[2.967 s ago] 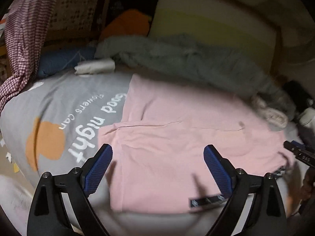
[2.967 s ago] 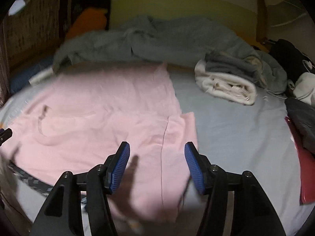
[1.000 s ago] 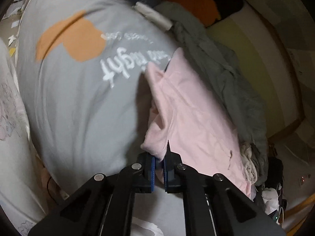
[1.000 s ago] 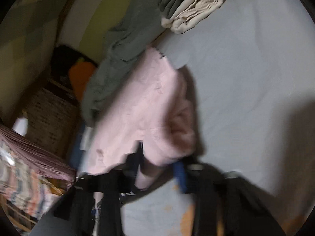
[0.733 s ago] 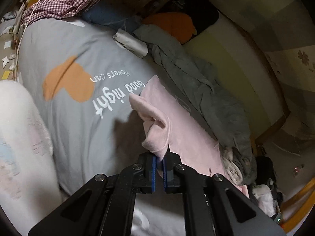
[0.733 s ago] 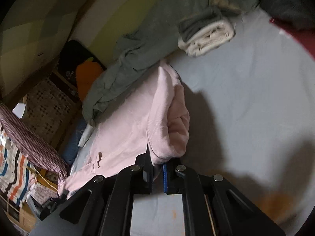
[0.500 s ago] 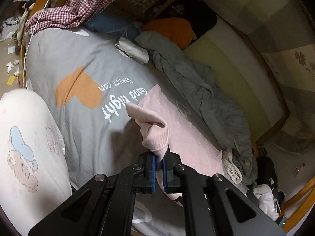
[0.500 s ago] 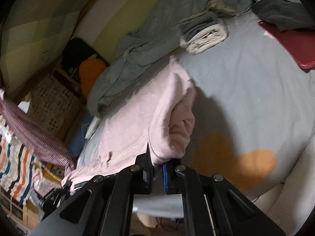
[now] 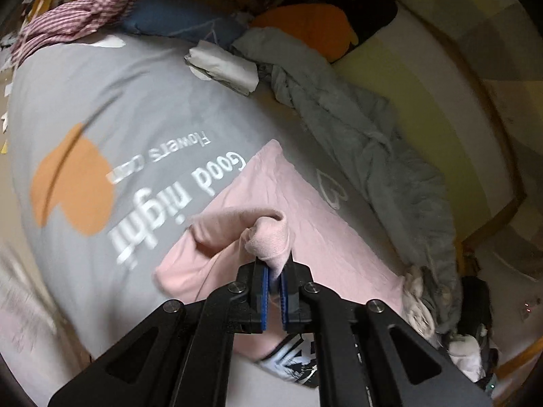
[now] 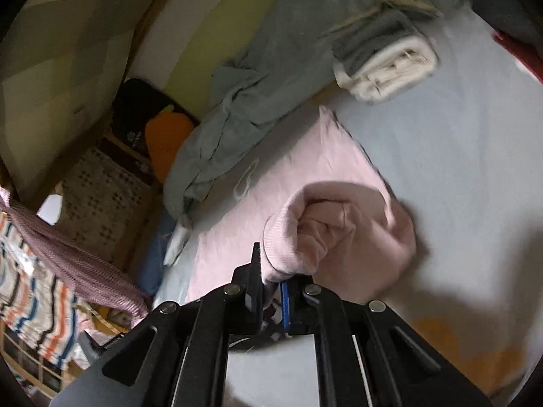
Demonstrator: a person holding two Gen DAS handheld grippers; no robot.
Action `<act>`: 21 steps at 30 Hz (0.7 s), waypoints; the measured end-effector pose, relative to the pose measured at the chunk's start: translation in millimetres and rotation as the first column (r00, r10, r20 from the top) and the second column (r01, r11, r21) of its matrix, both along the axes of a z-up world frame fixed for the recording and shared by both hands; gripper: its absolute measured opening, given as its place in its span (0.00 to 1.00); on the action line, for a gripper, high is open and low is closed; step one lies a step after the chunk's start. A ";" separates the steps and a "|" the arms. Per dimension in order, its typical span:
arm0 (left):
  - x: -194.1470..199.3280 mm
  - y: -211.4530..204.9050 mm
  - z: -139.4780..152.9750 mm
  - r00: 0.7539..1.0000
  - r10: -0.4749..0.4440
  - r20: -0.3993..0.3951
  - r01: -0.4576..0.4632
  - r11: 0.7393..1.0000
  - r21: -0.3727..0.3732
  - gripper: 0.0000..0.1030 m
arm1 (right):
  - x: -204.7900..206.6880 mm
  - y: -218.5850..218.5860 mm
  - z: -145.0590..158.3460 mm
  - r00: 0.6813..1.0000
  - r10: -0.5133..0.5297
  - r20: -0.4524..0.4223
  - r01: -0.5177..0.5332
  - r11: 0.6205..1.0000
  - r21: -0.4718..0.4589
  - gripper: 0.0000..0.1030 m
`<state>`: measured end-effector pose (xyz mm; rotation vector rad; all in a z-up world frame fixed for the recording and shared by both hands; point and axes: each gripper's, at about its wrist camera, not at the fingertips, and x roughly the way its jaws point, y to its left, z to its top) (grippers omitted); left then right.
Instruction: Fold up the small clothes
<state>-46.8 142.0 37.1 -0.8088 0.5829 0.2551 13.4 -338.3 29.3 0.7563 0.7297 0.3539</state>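
My left gripper [image 9: 274, 283] has its jaws clamped on a corner of the soft pink knit garment [image 9: 325, 237], my right gripper [image 10: 271, 285] likewise. Both corners have just lifted off the grey printed bed cover [image 9: 135, 108] near its front edge, starting the fold.

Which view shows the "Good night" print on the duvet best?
Left wrist: the Good night print on the grey duvet reads clearly beside the pink garment. Right wrist shows none of it, only plain duvet and an orange patch.
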 end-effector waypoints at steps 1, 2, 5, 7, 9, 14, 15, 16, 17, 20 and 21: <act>14.7 0.3 -1.2 1.000 -0.001 -0.025 0.001 1.000 0.024 0.04 | 9.4 2.0 -2.0 1.000 -0.004 -0.009 0.004 1.000 -0.005 0.07; 29.7 1.6 -4.8 0.999 0.001 -0.050 0.000 1.000 0.031 0.04 | 20.9 5.7 -5.0 1.000 -0.004 -0.019 0.003 1.000 -0.014 0.07; 64.6 7.6 -18.9 0.993 -0.020 -0.114 0.022 0.999 0.023 0.04 | 54.2 13.3 -21.0 0.996 -0.018 -0.083 0.016 0.999 -0.033 0.07; 79.3 10.8 -26.2 0.990 -0.022 -0.138 0.024 1.000 0.015 0.04 | 71.5 15.1 -31.3 0.993 -0.030 -0.118 0.027 0.999 -0.025 0.07; 86.8 12.4 -31.4 0.990 -0.021 -0.139 0.024 1.000 0.017 0.04 | 82.6 16.6 -37.8 0.991 -0.032 -0.128 0.030 0.999 -0.018 0.07; 99.4 9.1 -39.5 0.991 -0.038 -0.131 0.044 0.998 0.041 0.06 | 100.0 20.9 -44.6 0.989 -0.046 -0.140 0.041 0.998 -0.038 0.07; 101.2 8.1 -39.5 0.989 -0.045 -0.138 0.053 0.997 0.054 0.07 | 103.0 21.4 -45.7 0.988 -0.054 -0.144 0.048 0.998 -0.042 0.10; 101.5 7.6 -38.1 0.990 -0.044 -0.136 0.053 0.997 0.059 0.10 | 103.7 21.8 -46.2 0.987 -0.055 -0.151 0.049 0.998 -0.045 0.12; 98.8 7.1 -36.2 0.992 -0.049 -0.113 0.056 0.997 0.062 0.17 | 105.9 22.2 -47.1 0.985 -0.055 -0.164 0.046 0.997 -0.054 0.17; 83.7 -5.5 -16.2 0.999 -0.034 -0.028 0.040 0.974 0.223 0.57 | 106.6 26.3 -43.2 0.986 -0.021 -0.167 0.003 0.994 -0.108 0.35; 76.3 -13.4 -7.6 1.000 -0.021 -0.005 0.022 0.948 0.317 0.60 | 103.5 25.6 -39.9 0.988 -0.016 -0.152 -0.002 0.993 -0.118 0.46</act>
